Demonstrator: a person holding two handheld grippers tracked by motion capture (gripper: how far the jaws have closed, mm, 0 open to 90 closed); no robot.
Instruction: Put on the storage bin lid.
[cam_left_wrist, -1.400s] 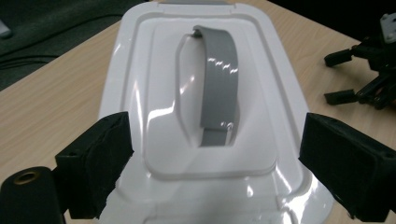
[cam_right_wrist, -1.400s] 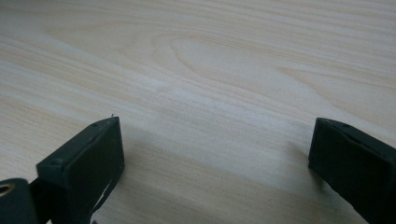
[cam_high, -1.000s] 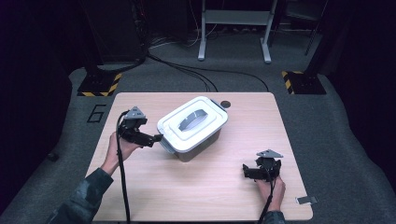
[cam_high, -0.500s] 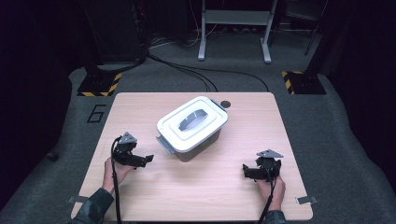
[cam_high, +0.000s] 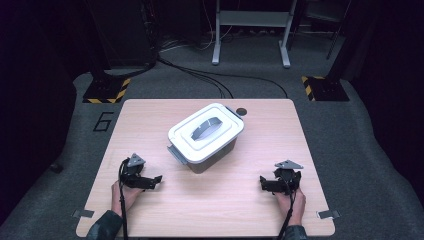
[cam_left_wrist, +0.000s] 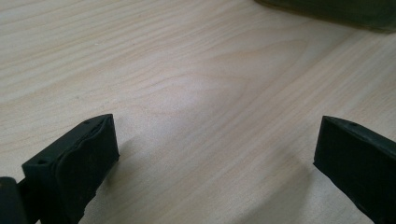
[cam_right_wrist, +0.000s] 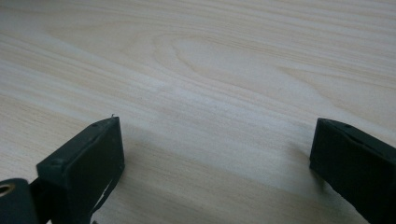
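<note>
Centrally: 1 storage box (cam_high: 206, 137), grey body, white lid (cam_high: 205, 131) seated flat with a recessed grey handle (cam_high: 204, 129), latches at 2 ends; stands slightly toward the far edge of the tabletop (cam_high: 150, 215), turned askew to its edges.

Left tool (cam_high: 150, 181): near the front-left corner, resting low on the tabletop, jaws spread wide with nothing between, aimed toward the box; the box's dark base (cam_left_wrist: 336, 11) lies well apart ahead.

Right tool (cam_high: 270, 184): near the front-right corner, jaws likewise spread and empty over bare wood.

Step, judged: both tools parked, box untouched. Next move likely calls for reaching 1 tool to an end latch or the lid handle.
</note>
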